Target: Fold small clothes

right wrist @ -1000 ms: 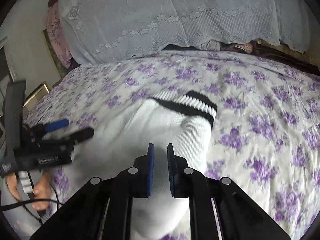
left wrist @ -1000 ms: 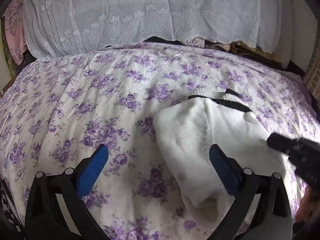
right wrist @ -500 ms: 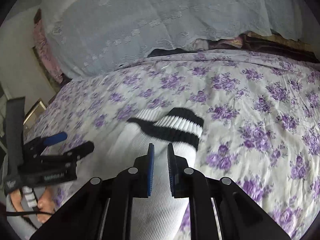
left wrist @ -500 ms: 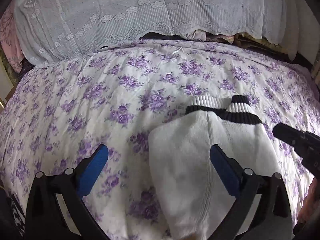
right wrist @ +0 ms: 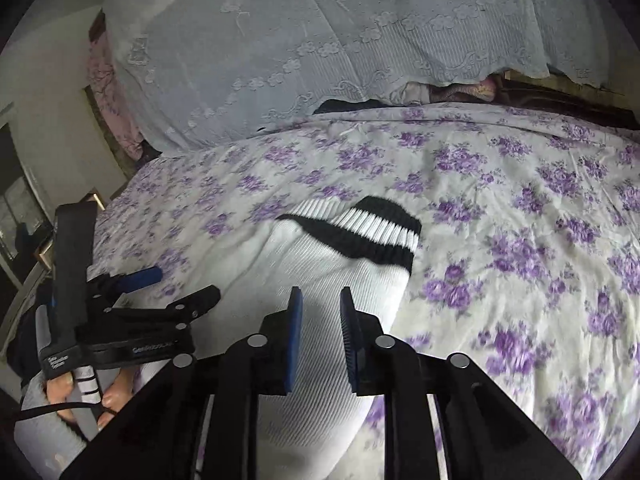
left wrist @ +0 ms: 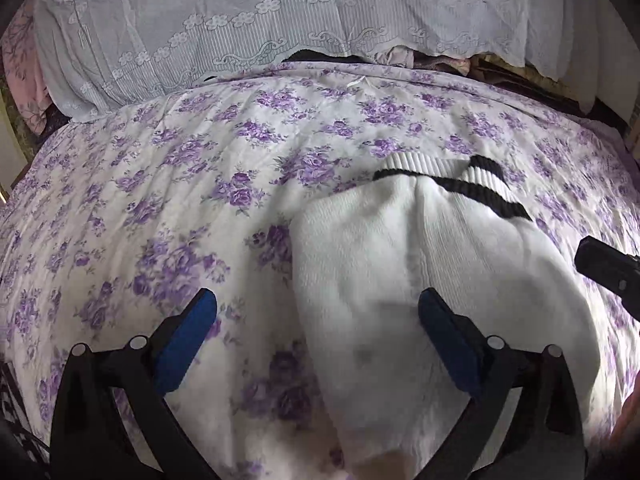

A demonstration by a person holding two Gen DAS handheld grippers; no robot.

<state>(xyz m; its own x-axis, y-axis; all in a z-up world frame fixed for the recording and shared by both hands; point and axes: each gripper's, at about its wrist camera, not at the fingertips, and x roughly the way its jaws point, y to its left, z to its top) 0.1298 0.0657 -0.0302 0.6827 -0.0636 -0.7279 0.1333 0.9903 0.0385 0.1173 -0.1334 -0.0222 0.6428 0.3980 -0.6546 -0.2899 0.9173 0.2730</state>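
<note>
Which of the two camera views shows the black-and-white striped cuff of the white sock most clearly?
The right wrist view: the black-and-white striped cuff of the white ribbed sock lies sharp near the centre, above the right gripper. The left wrist view shows the cuff smaller, further off, partly folded.

Purple-floral bed (left wrist: 168,184), white black-striped socks (left wrist: 400,264) on it, lace-covered pile (left wrist: 240,20) behind

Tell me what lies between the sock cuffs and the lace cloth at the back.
Only bare floral bedspread separates the sock cuffs from the lace cloth, seen in both wrist views.
</note>
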